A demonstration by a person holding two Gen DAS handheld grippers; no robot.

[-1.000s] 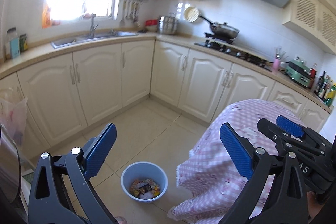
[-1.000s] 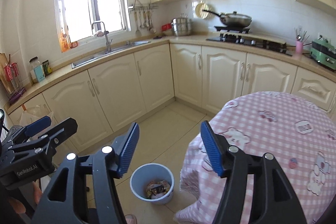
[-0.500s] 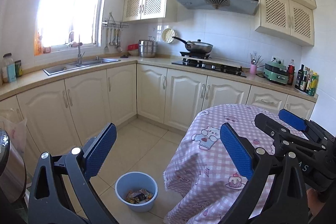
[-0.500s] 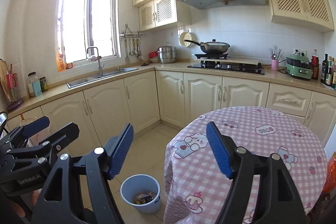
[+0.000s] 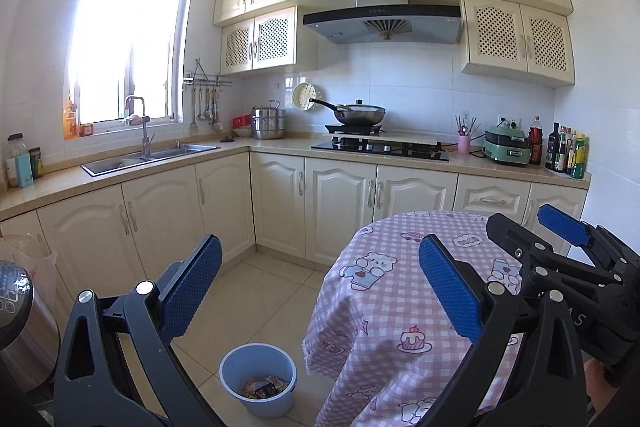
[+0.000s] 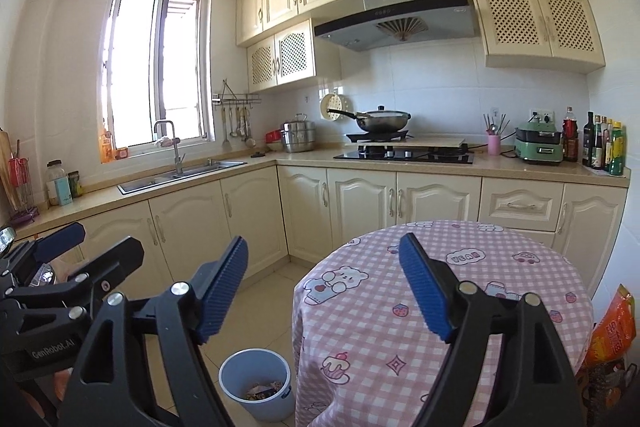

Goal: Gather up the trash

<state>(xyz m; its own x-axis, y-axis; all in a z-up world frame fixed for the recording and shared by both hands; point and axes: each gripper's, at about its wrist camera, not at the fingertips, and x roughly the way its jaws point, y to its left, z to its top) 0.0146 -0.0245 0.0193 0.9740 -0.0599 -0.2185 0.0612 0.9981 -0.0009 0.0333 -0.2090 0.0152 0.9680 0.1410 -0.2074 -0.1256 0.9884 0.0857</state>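
Observation:
A light blue bin point(image 5: 259, 379) point(image 6: 256, 383) stands on the tiled floor beside the round table point(image 5: 404, 307) point(image 6: 516, 291), with several crumpled wrappers point(image 5: 262, 387) in its bottom. My left gripper point(image 5: 320, 287) hangs open well above the bin, nothing between its blue pads. My right gripper point(image 6: 324, 287) is also empty; its jaws are opening. Each gripper shows at the edge of the other's view, the right one point(image 5: 560, 251) on the right and the left one point(image 6: 68, 267) on the left.
Cream cabinets point(image 5: 168, 219) run along an L-shaped counter with a sink point(image 5: 148, 157), a hob point(image 5: 380, 149) and bottles point(image 5: 568, 151). A steel appliance point(image 5: 16, 323) stands at the left. An orange bag point(image 6: 612, 327) sits right of the table.
Both views have tilted up and pulled back: the bin has sunk lower in frame and the upper cabinets have come into sight. The right gripper's jaws stand wider apart.

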